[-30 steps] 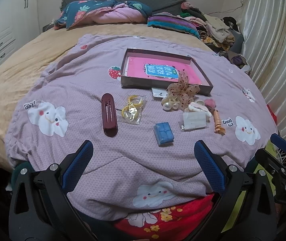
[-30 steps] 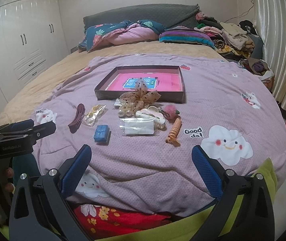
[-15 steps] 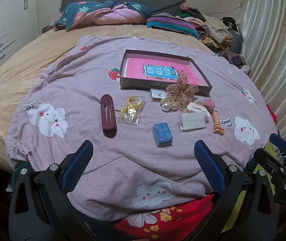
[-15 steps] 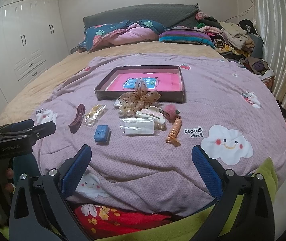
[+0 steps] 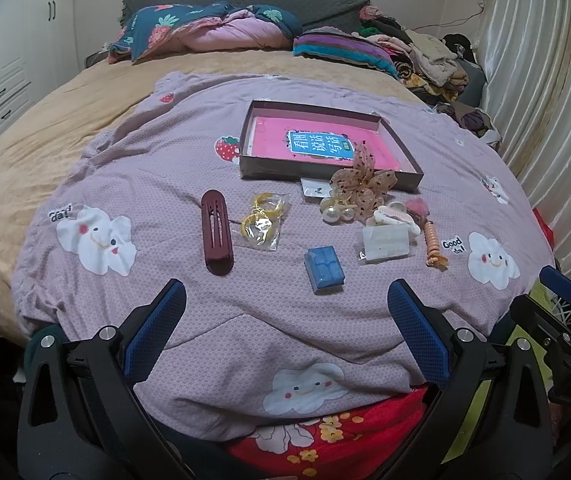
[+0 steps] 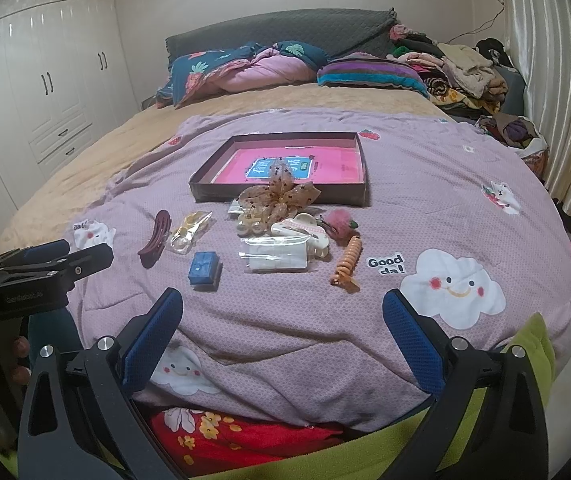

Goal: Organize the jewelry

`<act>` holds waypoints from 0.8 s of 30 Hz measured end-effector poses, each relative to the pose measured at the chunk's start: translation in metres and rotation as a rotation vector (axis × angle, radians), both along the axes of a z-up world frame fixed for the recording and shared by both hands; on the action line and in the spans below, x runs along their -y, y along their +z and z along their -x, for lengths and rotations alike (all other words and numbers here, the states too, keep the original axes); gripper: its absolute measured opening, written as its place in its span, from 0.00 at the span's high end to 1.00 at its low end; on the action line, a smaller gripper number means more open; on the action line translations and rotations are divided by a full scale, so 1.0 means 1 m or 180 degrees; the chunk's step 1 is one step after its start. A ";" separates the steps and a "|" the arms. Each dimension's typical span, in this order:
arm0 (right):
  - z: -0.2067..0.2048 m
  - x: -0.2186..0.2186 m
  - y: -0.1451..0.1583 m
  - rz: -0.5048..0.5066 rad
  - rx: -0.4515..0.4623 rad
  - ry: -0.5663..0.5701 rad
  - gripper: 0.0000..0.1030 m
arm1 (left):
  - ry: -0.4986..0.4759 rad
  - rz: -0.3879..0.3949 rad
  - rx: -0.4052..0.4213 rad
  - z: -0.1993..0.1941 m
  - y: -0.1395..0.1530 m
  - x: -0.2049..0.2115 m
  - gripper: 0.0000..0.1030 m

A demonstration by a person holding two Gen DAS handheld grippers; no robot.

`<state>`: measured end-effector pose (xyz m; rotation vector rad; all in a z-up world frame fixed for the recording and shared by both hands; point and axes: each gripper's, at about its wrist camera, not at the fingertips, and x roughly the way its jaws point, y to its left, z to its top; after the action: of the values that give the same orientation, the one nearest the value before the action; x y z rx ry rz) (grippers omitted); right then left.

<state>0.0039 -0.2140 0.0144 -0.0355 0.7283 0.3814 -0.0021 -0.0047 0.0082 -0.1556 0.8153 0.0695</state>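
Left wrist view: the left gripper (image 5: 285, 304) hangs with jaws spread wide and empty, well short of the tray (image 5: 403, 152) on the bed's purple blanket (image 5: 157, 184). Nearer than the tray lie a maroon clip (image 5: 216, 232), a bagged yellow piece (image 5: 262, 222), a blue box (image 5: 323, 269) and a dotted bow (image 5: 363, 184).

Right wrist view: the right gripper (image 6: 283, 310) also has jaws apart, empty. An orange spiral tie (image 6: 347, 264) lies nearer than the tray (image 6: 277, 194).

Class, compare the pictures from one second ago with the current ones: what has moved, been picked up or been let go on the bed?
Nothing on the bed has visibly moved. The left gripper and right gripper stay open and empty, short of the items. The blue box, dark red hair clip, orange spiral tie and tray lie where they were.
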 end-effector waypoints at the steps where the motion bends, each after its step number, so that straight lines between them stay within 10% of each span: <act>1: 0.000 0.000 0.000 -0.0001 -0.0003 -0.0004 0.04 | -0.0002 0.0006 -0.0003 0.000 0.000 0.000 0.08; 24: -0.005 -0.001 -0.002 -0.0029 -0.0027 0.0025 0.04 | -0.0041 0.0001 -0.0072 -0.008 -0.008 0.005 0.08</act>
<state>0.0085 -0.2133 0.0128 -0.0281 0.7351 0.3926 0.0063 -0.0095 -0.0003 -0.1499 0.8386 0.0592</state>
